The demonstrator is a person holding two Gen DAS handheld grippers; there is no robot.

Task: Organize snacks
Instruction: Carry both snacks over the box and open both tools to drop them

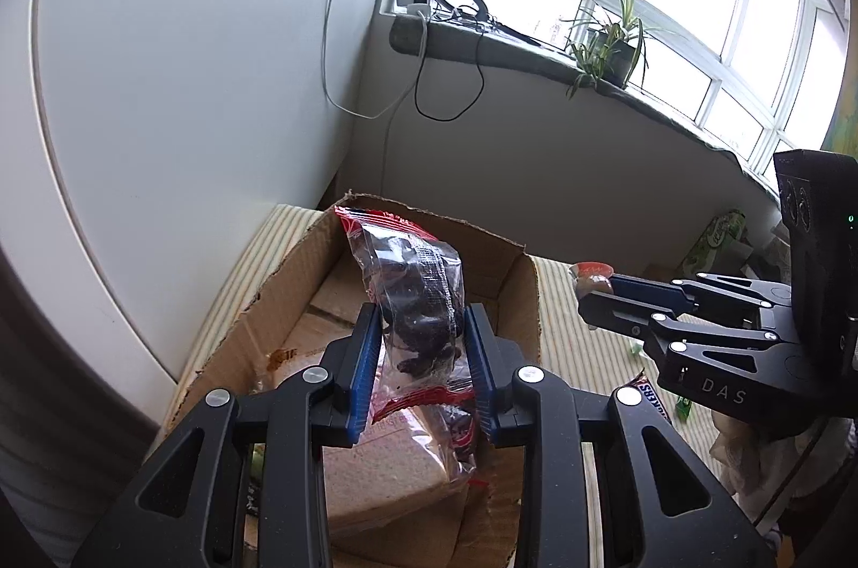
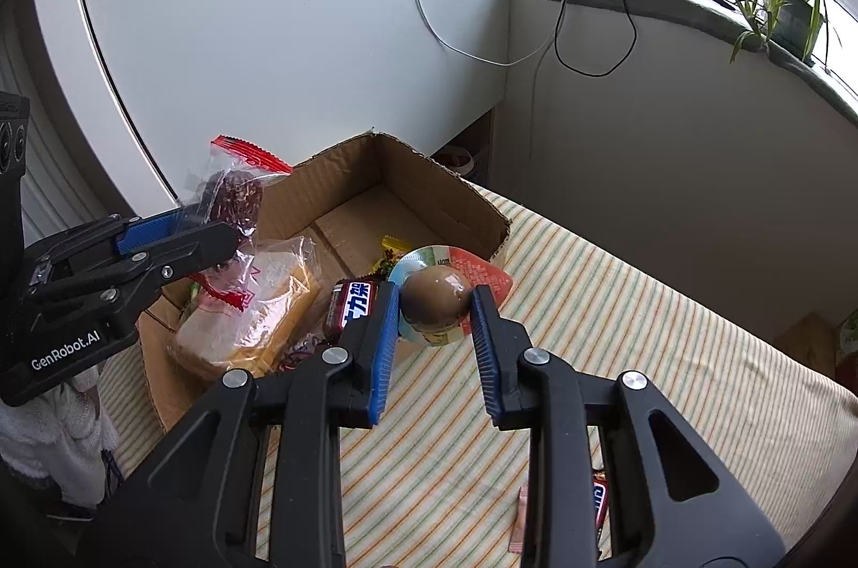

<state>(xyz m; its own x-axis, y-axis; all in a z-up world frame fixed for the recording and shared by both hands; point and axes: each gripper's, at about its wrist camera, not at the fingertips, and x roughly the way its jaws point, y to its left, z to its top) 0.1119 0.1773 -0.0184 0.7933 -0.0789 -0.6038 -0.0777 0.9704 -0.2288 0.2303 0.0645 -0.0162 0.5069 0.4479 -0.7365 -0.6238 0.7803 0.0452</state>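
STEP: carrying snacks to cardboard box (image 2: 445, 192), judged | LEFT tool (image 1: 423, 353): clamped on clear dark-snack bag (image 1: 418, 300), above box interior | RIGHT tool (image 2: 435, 326): clamped on brown egg pack (image 2: 434, 300), over box's near wall beside striped-bed edge | NEXT: lower, release inside.

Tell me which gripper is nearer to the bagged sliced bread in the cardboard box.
Left. The left gripper, shut on a clear bag of dark snacks, hangs right above the bread. The right gripper, holding a packaged brown egg, is off to the side.
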